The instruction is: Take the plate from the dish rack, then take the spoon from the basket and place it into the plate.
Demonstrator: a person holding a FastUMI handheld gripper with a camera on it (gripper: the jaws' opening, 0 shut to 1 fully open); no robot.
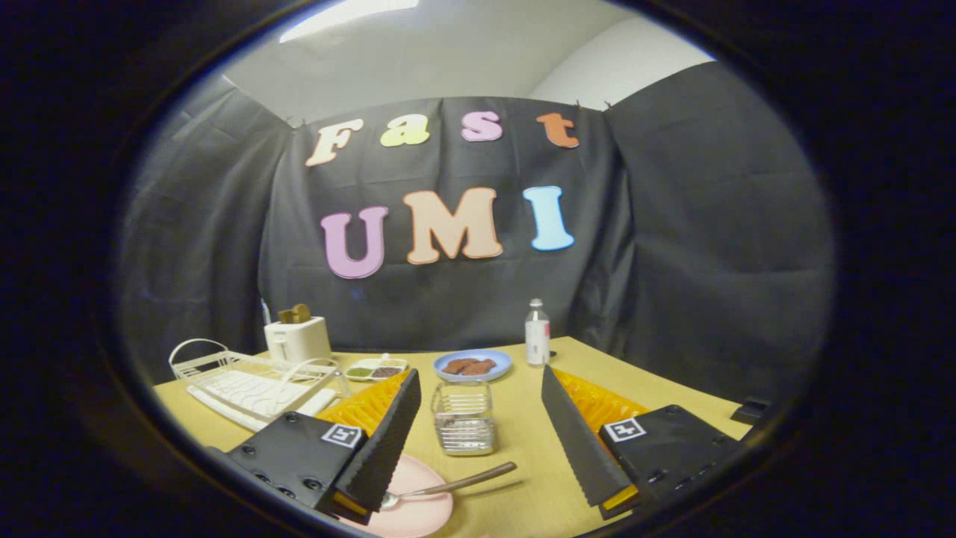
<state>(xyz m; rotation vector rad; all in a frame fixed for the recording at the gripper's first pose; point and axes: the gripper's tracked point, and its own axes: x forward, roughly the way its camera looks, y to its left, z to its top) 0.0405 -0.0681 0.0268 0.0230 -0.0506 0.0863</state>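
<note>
Pink and low beside the left finger sat the plate point(418, 508), the spoon point(448, 487) lying in it with its handle jutting over the rim between the fingers. Gripper point(478, 441) spread wide, grasping nothing. Just ahead stood the wire basket point(464, 418); the white dish rack point(246, 385) lay off left.

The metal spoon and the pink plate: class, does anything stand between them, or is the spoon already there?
Nothing visible stands between them. The metal spoon already lies with its bowl on the pink plate, handle sticking out over the wooden table. The open gripper holds nothing; the wire basket stands between its fingers.
</note>
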